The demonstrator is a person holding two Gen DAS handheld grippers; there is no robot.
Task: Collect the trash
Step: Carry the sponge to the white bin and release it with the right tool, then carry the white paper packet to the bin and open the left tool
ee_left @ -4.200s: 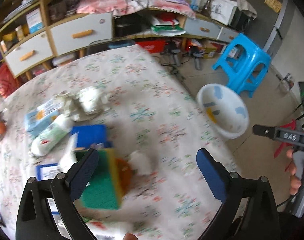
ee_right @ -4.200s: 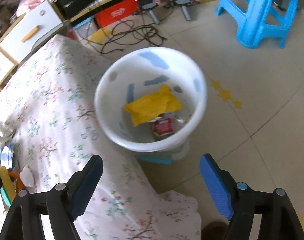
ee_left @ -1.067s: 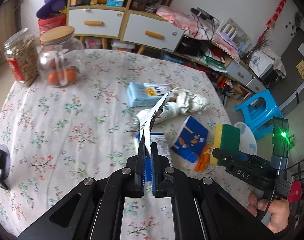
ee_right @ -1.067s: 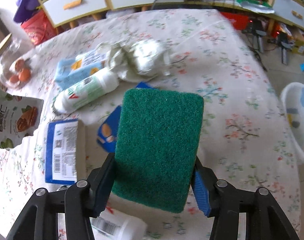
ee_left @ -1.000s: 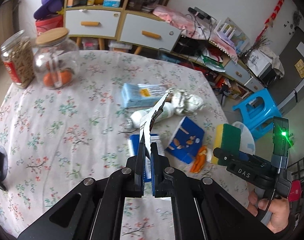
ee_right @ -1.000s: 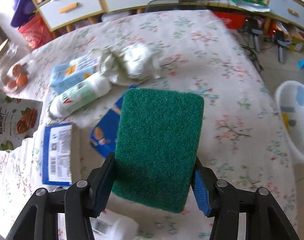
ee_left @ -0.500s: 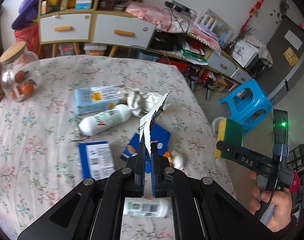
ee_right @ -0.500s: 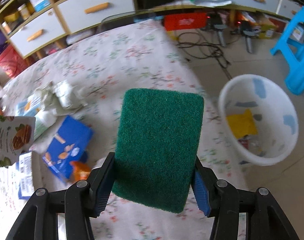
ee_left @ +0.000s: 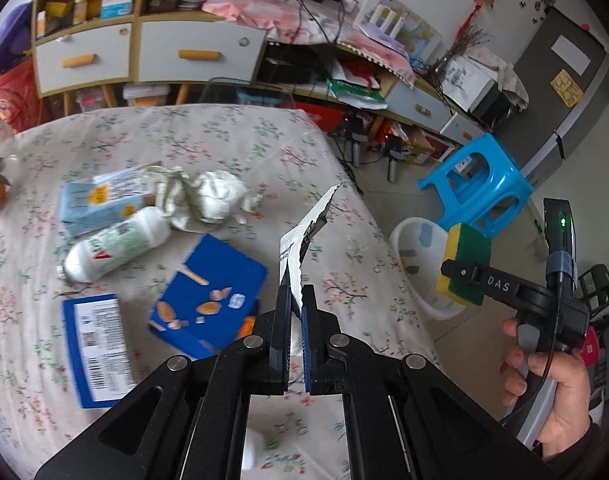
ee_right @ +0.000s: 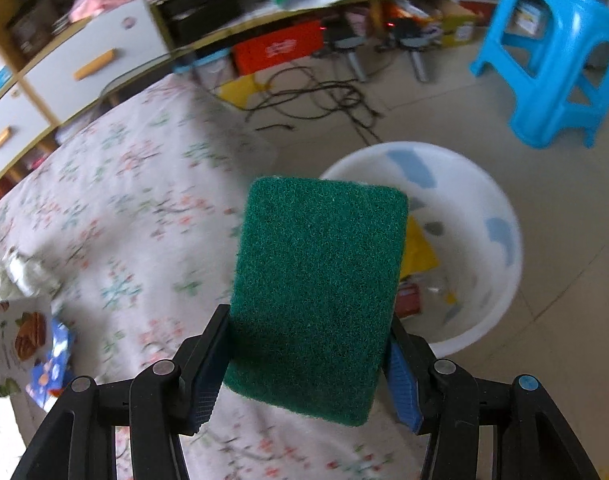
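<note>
Now sponge (ee_right: 316, 292) upright in right tongs (ee_right: 304, 364) — long axis w/ fingers.

A rough, matt green scouring face is shown on the sponge (ee_right: 316, 292); the bin (ee_right: 500, 276) is of smooth white plastic; the table (ee_left: 232, 140) is covered in matt floral cloth.

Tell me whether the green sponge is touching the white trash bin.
Apart. The left wrist view shows the sponge clamped in the right gripper, held in the air above the bin.
</note>
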